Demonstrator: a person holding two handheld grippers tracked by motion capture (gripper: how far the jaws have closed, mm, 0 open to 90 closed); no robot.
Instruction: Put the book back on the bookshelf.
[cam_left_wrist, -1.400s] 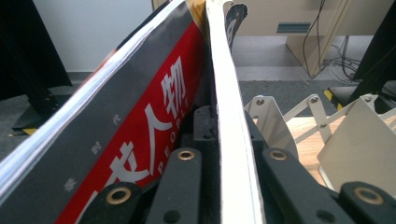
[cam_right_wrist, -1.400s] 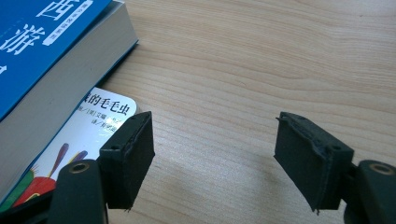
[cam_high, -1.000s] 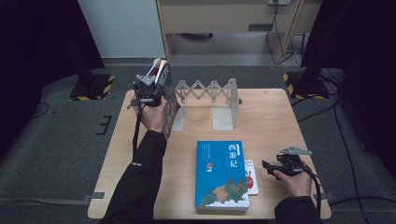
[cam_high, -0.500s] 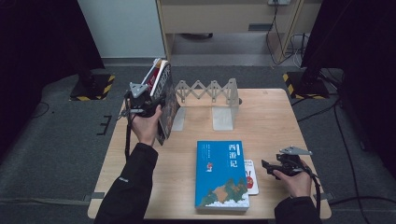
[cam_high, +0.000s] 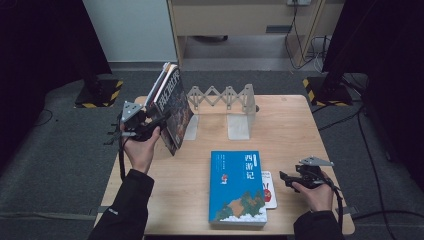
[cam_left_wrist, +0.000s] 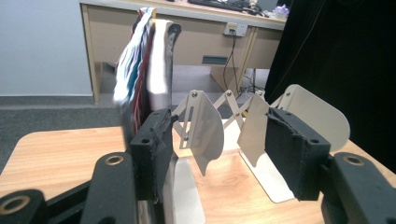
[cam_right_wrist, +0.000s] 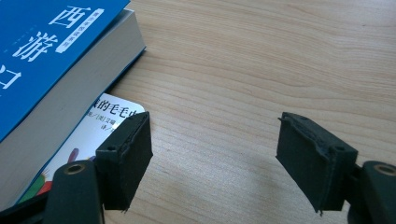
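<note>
Several thin books (cam_high: 170, 105) stand tilted at the left end of a metal folding book rack (cam_high: 225, 96). My left gripper (cam_high: 156, 122) is open just to their left, its fingertips close to the covers. In the left gripper view the books (cam_left_wrist: 145, 65) rise behind the left jaw, and the rack's plates (cam_left_wrist: 205, 130) show between the open jaws of my left gripper (cam_left_wrist: 219, 147). A thick blue book (cam_high: 237, 187) lies flat at the front, on top of a small white book (cam_high: 268, 190). My right gripper (cam_high: 285, 178) rests open beside that white book (cam_right_wrist: 93, 135), holding nothing (cam_right_wrist: 212, 149).
The wooden table (cam_high: 290, 130) stands on grey carpet, with a desk behind it and black stands at the back corners. Bare wood lies right of the rack and of the blue book (cam_right_wrist: 42, 46).
My left gripper has drawn back from the upright books, moving left and toward the person. The books stay leaning at the rack's left end. The right gripper has not moved.
</note>
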